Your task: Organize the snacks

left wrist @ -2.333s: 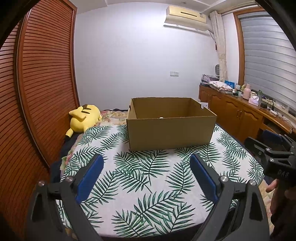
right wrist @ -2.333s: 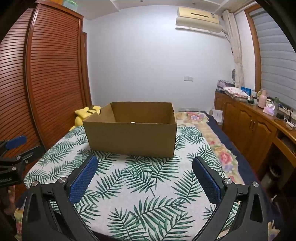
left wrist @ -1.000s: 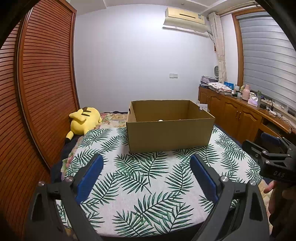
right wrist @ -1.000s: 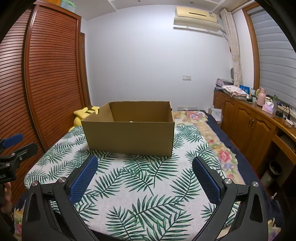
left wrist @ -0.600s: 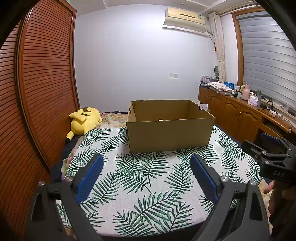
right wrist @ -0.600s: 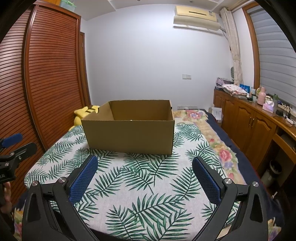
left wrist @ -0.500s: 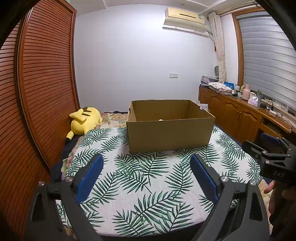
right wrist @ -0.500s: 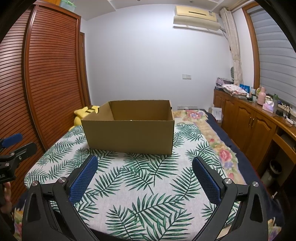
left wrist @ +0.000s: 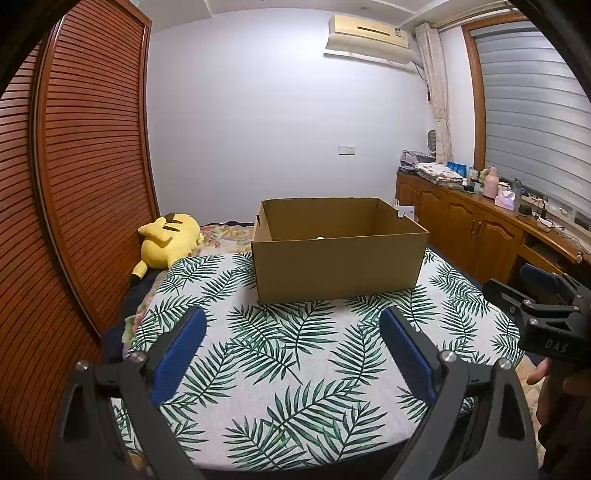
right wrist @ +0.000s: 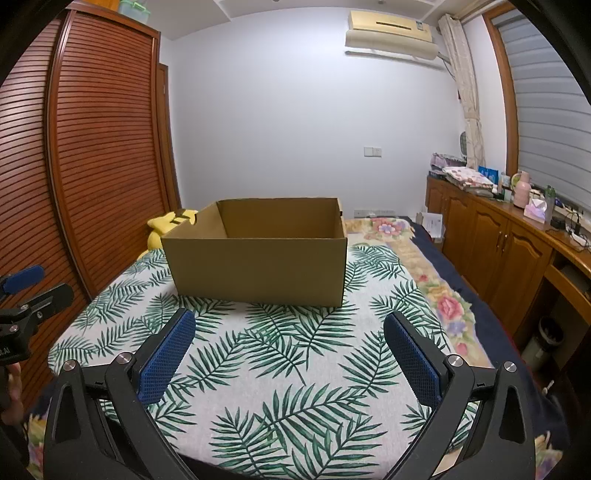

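cardboard box (left wrist: pixel 338 269) on leaf-print cloth (left wrist: pixel 295 354), no snacks outside; left gripper (left wrist: pixel 291 332), right gripper (right wrist: pixel 288 334) both spread, nothing held; sorting seemingly done.

A bed (left wrist: pixel 295 369) covered by a leaf-print sheet is seen in the middle of the room. A yellow plush toy (left wrist: pixel 168 240) lies at the bed's far left corner, beside a slatted wooden wardrobe (left wrist: pixel 81 166) lining the bed's left side. Right of the bed, wooden cabinets (right wrist: pixel 509 251) carry folded fabrics (right wrist: pixel 467 177) and a pink bottle (right wrist: pixel 521 189) (smaller clutter is too small to identify). An air conditioner (left wrist: pixel 369 35) is mounted high on the wall beyond the bed.
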Demonstrator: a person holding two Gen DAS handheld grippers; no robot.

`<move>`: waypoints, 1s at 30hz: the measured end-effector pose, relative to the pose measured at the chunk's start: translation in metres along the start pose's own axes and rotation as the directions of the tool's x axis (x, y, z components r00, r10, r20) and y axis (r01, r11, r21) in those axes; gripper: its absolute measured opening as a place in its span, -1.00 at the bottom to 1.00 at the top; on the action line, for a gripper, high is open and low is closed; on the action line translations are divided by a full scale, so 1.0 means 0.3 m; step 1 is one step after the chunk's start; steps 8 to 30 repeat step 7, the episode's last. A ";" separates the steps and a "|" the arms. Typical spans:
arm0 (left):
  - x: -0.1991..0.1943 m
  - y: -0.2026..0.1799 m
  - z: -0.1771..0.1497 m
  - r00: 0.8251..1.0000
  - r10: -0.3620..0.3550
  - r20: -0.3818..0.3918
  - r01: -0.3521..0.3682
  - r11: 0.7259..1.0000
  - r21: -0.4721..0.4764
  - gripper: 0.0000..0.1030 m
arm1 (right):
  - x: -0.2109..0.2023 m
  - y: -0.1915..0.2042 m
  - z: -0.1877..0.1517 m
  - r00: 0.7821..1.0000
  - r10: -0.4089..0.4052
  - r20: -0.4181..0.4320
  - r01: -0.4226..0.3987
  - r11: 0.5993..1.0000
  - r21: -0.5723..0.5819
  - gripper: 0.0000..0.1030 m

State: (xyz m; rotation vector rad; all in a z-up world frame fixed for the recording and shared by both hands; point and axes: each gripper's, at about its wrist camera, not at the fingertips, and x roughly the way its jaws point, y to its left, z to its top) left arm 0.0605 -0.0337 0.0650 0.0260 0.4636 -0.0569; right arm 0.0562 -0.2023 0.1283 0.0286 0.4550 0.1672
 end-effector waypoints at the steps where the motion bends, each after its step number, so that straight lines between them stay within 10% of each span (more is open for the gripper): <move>1: 0.000 -0.001 0.000 1.000 0.000 0.001 0.000 1.000 -0.001 0.86 | 0.001 0.002 -0.001 1.000 0.001 -0.001 -0.001 1.000 0.001 1.00; 30: 0.000 -0.001 0.000 1.000 0.000 0.001 0.000 1.000 -0.001 0.86 | 0.000 0.004 -0.004 1.000 0.001 -0.002 -0.001 1.000 0.001 1.00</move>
